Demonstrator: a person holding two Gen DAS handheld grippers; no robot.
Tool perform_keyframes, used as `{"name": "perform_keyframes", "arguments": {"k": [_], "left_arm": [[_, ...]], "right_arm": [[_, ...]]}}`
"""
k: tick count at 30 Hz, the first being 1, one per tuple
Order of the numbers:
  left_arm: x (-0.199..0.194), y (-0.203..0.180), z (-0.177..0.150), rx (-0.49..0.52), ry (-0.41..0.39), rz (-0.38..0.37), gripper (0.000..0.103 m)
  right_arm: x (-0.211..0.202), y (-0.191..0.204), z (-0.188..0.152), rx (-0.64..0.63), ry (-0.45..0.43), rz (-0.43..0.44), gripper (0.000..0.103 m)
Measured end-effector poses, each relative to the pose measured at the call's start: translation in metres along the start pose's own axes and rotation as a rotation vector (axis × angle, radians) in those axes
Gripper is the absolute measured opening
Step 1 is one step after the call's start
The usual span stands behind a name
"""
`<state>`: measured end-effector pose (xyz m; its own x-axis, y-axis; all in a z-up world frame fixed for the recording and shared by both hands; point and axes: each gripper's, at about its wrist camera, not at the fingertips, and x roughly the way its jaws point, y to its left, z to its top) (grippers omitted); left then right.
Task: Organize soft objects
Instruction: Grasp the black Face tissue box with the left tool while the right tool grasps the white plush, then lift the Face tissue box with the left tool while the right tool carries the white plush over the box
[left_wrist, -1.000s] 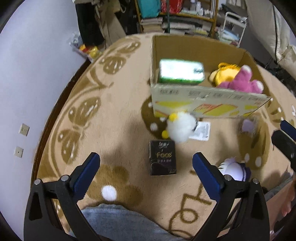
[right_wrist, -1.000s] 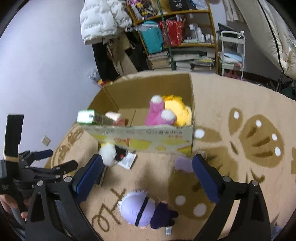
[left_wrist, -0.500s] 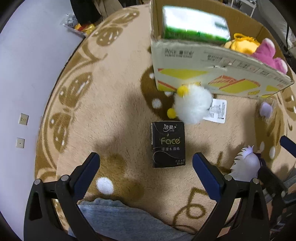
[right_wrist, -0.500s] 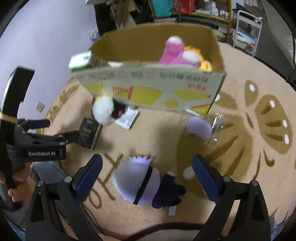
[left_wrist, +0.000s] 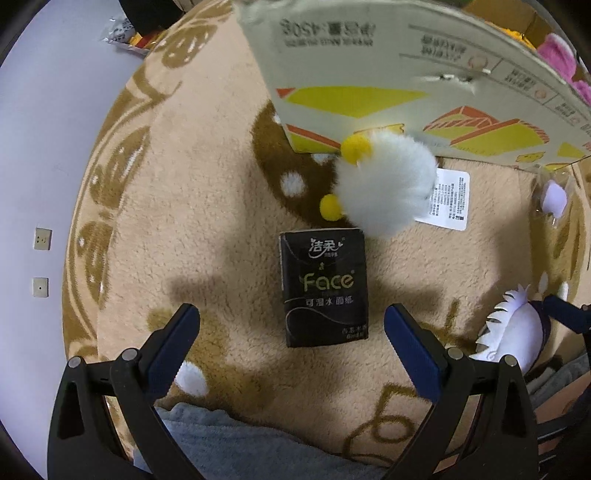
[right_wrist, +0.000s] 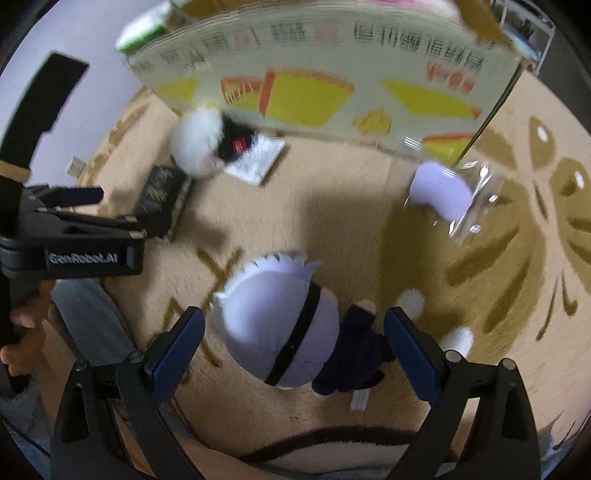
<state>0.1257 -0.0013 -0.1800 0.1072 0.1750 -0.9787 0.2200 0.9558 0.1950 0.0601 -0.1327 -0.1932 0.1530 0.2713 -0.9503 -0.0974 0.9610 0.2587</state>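
Patterned rug (left_wrist: 207, 192), cardboard box (left_wrist: 388, 74) (pink plush (left_wrist: 561, 55) inside), tissue pack (left_wrist: 325, 291) nearby

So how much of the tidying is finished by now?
Partly. A pink plush already sits in the cardboard box. Nothing is held: the open left gripper frames the black tissue pack, the open right gripper the lavender-headed doll. The white fluffy toy also waits.
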Motion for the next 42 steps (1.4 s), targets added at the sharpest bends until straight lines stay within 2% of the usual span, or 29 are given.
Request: {"name": "perform_keyframes", "arguments": {"k": [4,11,12,14,18,22,30,35,42], "left_arm": [[0.006,-0.004,0.004,0.016,0.011,-0.011,0.096],[0.016,-0.014,0.009,0.046,0.036,-0.013,0.071],[0.014,-0.014,0.010,0.042,0.020,-0.006,0.061],[0.012,-0.013,0.012,0.026,0.006,0.001,0.045],[0.010,0.000,0.014,-0.016,-0.007,-0.029,0.045],[0.002,0.004,0.014,-0.028,-0.030,-0.019,0.045],[-0.019,0.019,0.003,-0.078,-0.098,-0.017,0.045],[-0.046,0.018,-0.014,-0.076,-0.196,0.010,0.045],[-0.089,0.015,-0.023,-0.080,-0.392,0.004,0.045]], "right_arm": [[0.011,0.004,0.001,-0.010,0.045,-0.037,0.102],[0.020,0.014,0.003,-0.032,0.053,-0.061,0.094],[0.019,0.015,0.003,-0.033,0.046,-0.060,0.091],[0.017,0.016,0.005,-0.032,0.037,-0.057,0.088],[0.012,0.019,0.006,-0.044,0.018,-0.062,0.081],[0.007,0.017,0.006,-0.041,-0.014,-0.070,0.078],[-0.019,0.000,0.014,0.015,-0.132,-0.057,0.078],[-0.036,-0.004,0.015,0.038,-0.220,-0.071,0.078],[-0.078,-0.012,0.016,0.054,-0.416,-0.080,0.078]]}}
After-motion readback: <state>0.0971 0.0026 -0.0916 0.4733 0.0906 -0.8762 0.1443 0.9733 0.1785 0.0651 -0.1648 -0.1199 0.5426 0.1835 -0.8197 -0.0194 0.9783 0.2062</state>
